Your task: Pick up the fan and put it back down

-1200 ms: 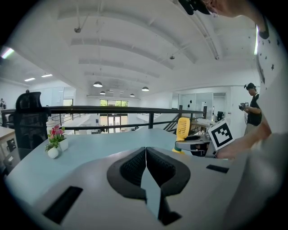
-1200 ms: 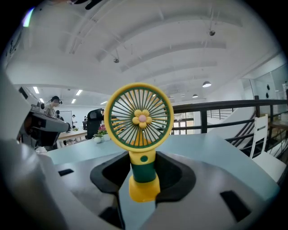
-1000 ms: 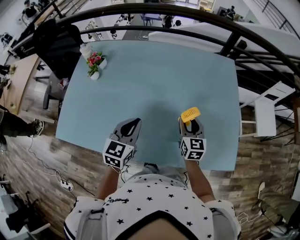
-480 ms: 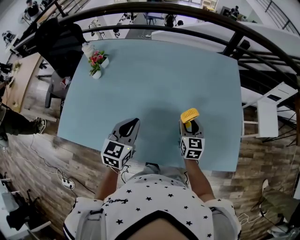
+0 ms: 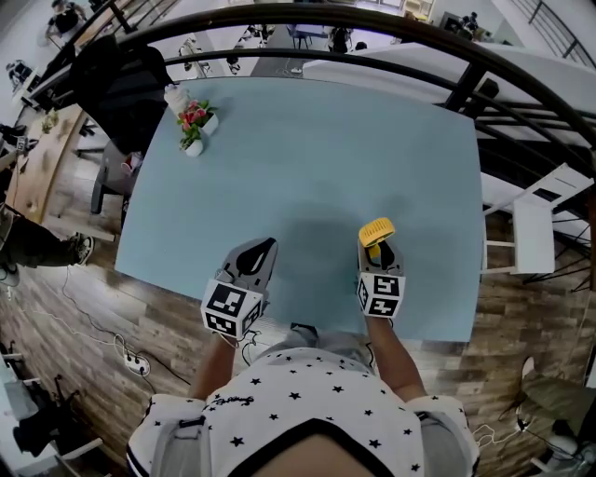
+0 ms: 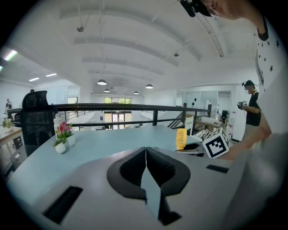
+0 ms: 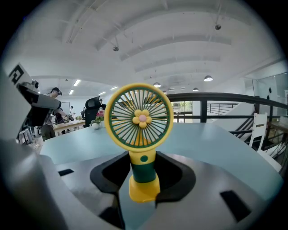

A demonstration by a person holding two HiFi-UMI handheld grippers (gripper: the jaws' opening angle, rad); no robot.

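The fan (image 7: 140, 119) is small and stands upright: a round yellow grille with a flower at its centre, a green handle and a yellow base. My right gripper (image 7: 144, 170) is shut on the green handle, one dark pad on each side. In the head view the fan (image 5: 377, 229) sits at the tip of the right gripper (image 5: 376, 246), near the front right of the light blue table (image 5: 307, 140). I cannot tell whether its base touches the tabletop. My left gripper (image 5: 268, 246) hovers over the table's front edge, shut and empty, jaws meeting in a line (image 6: 146, 150).
Two small white pots with pink flowers (image 5: 191, 126) stand at the table's far left corner. A black office chair (image 5: 112, 84) stands behind that corner. A dark curved railing (image 5: 372, 28) runs along the far side. A white chair (image 5: 526, 224) stands to the table's right.
The right gripper has sunk a little toward the table with the fan in it. The left gripper has stayed where it was.
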